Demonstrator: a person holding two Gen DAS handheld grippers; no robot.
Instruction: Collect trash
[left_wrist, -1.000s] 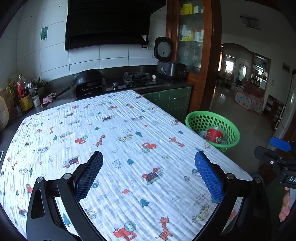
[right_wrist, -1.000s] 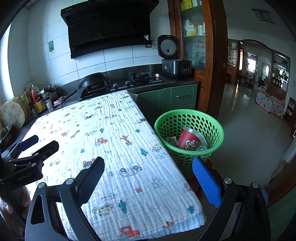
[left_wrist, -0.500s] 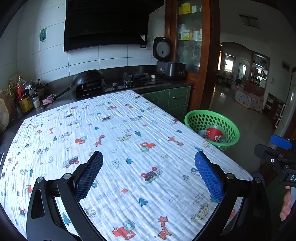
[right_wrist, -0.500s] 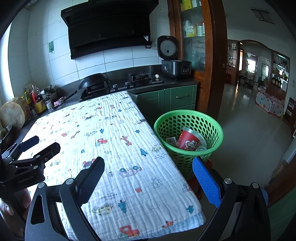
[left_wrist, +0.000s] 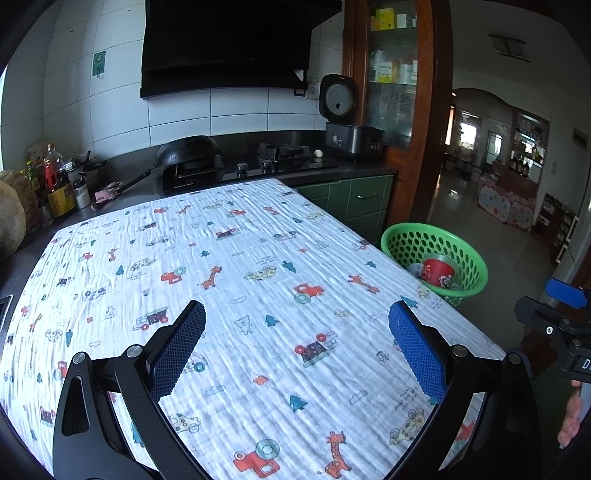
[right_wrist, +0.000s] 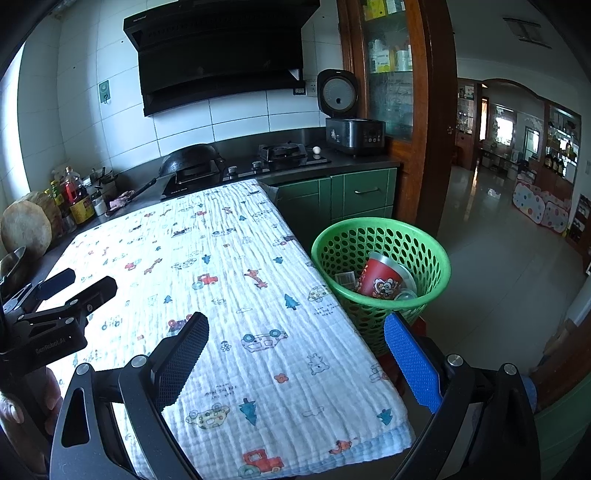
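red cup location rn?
The red cup lies tilted inside the green basket, right of the cloth-covered table in both wrist views.

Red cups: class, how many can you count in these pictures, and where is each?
1: a red cup lies tilted inside the green basket beside the table. Other trash around it may hide more.

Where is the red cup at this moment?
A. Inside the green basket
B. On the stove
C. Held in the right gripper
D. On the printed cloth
A: the red cup lies tilted inside the green basket beside the table, while the right gripper and the left gripper are both open and hold nothing.
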